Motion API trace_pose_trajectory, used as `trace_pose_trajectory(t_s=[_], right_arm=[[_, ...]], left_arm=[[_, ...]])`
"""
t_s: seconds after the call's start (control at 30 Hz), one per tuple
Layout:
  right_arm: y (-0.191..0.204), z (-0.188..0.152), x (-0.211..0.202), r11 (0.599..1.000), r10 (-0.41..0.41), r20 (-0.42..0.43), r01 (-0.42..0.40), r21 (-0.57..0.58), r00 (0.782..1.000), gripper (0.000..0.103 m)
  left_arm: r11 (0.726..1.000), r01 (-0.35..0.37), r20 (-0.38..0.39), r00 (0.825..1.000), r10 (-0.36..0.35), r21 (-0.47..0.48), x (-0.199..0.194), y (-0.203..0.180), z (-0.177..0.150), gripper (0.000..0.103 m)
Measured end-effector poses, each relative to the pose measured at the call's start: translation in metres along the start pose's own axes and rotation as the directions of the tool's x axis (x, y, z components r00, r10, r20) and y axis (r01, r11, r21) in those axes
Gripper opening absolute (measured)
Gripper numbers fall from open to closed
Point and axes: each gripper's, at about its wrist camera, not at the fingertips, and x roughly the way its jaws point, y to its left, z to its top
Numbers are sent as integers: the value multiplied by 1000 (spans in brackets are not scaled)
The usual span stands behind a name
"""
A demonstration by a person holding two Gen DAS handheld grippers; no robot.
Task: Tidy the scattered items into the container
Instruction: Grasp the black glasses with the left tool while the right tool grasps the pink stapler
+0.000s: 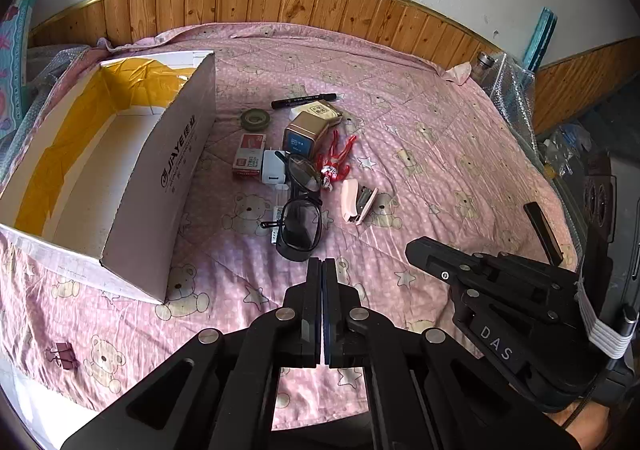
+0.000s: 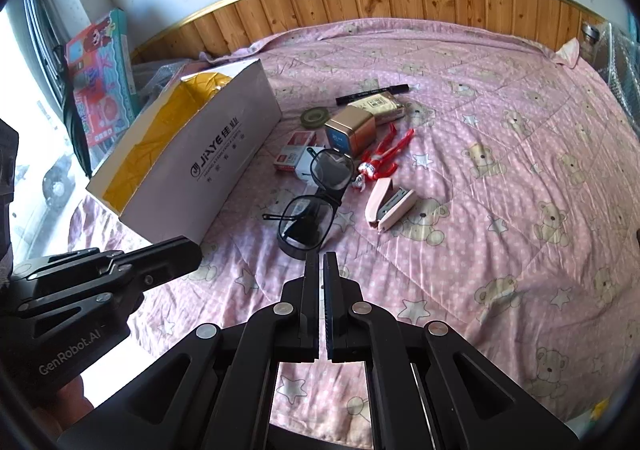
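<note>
Both tongs are seen pressed together with nothing between them: the left gripper (image 1: 321, 264) and the right gripper (image 2: 321, 258) are held above the pink bear-patterned bedsheet (image 1: 440, 169), just in front of the black glasses (image 1: 300, 228). The scattered items are gathered in one group on the sheet, among them a pink stapler (image 2: 390, 205), a red toy figure (image 2: 380, 159), a golden tin (image 2: 350, 127), a white charger (image 1: 274, 169) and a black marker (image 1: 304, 101). The open white cardboard box (image 1: 160, 185) is placed just beside this group, and a binder clip (image 1: 62, 356) is seen well apart from the group.
</note>
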Motion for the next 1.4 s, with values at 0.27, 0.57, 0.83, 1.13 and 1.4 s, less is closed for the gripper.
trace_pose_trajectory(t_s=[0.27, 0.57, 0.83, 1.13, 1.4], right_arm=[[-26, 7, 31, 997, -70, -71, 72, 38, 995, 12], [-45, 19, 66, 988, -140, -116, 146, 52, 983, 40], [-49, 26, 95, 989, -123, -161, 134, 60, 979, 40], [-51, 37, 115, 991, -112, -187, 124, 55, 976, 40], [-67, 35, 147, 990, -89, -228, 110, 84, 970, 40]], left_arm=[[1000, 22, -54, 998, -23, -16, 30, -2, 11, 0], [999, -11, -99, 995, 6, -53, 66, 16, 24, 52], [996, -33, -157, 987, 20, -83, 100, 39, 29, 52], [986, -29, -175, 985, 0, -164, 125, 64, 31, 52], [987, 28, -170, 984, -55, -155, 144, 57, 28, 52]])
